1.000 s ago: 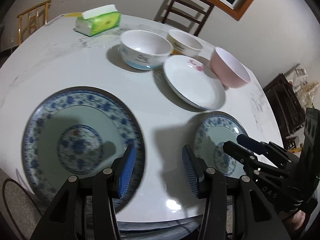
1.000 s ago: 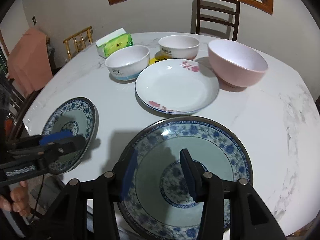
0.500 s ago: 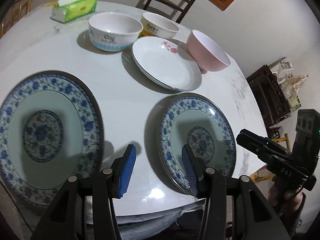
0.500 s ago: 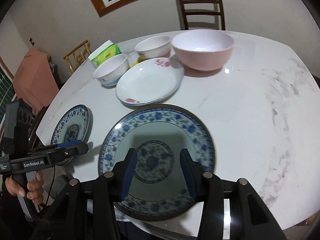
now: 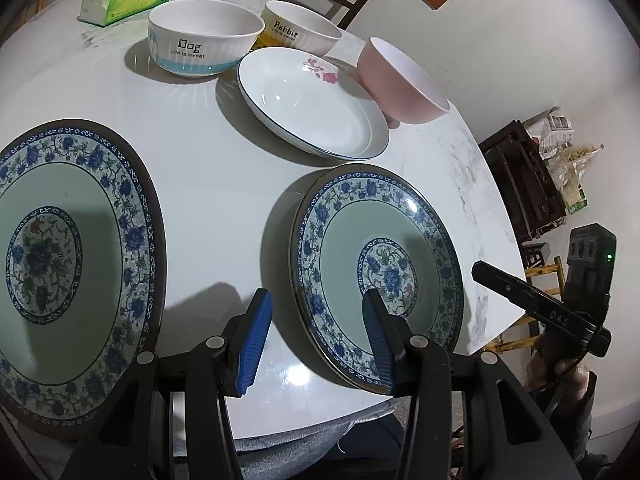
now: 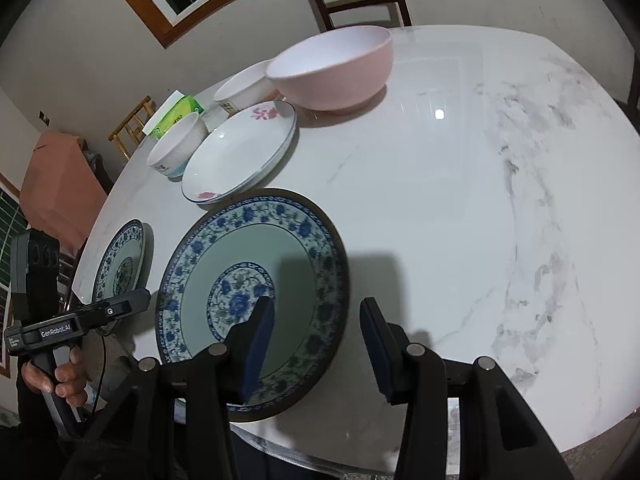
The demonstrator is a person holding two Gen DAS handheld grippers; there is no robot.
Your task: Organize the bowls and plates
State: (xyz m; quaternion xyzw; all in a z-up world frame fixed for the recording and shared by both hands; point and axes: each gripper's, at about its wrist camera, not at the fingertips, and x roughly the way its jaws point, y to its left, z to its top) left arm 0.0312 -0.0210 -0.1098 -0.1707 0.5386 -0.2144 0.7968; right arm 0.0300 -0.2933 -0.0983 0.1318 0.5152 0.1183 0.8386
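Nothing is stacked yet, as far as I can see; every dish lies alone on the white table point(image 6: 460, 184). From the left wrist view, the two blue-patterned plates are near the person: the left blue plate point(image 5: 68, 264) at 9 o'clock and the right blue plate point(image 5: 378, 256) at 4 o'clock. The white flower plate point(image 5: 312, 104) is at 1 o'clock, with the Dog bowl point(image 5: 204, 36) at 12 o'clock, the Rabbit bowl point(image 5: 300, 28) beside it, and the pink bowl point(image 5: 400, 80) at 2 o'clock.

The left gripper point(image 5: 316, 340) hangs half open and empty over the near-left rim of the right blue plate. The right gripper point(image 6: 316, 344) is also half open and empty, over that plate's right rim. I judge the work is at its very beginning: plates must be piled, and bowls nested.
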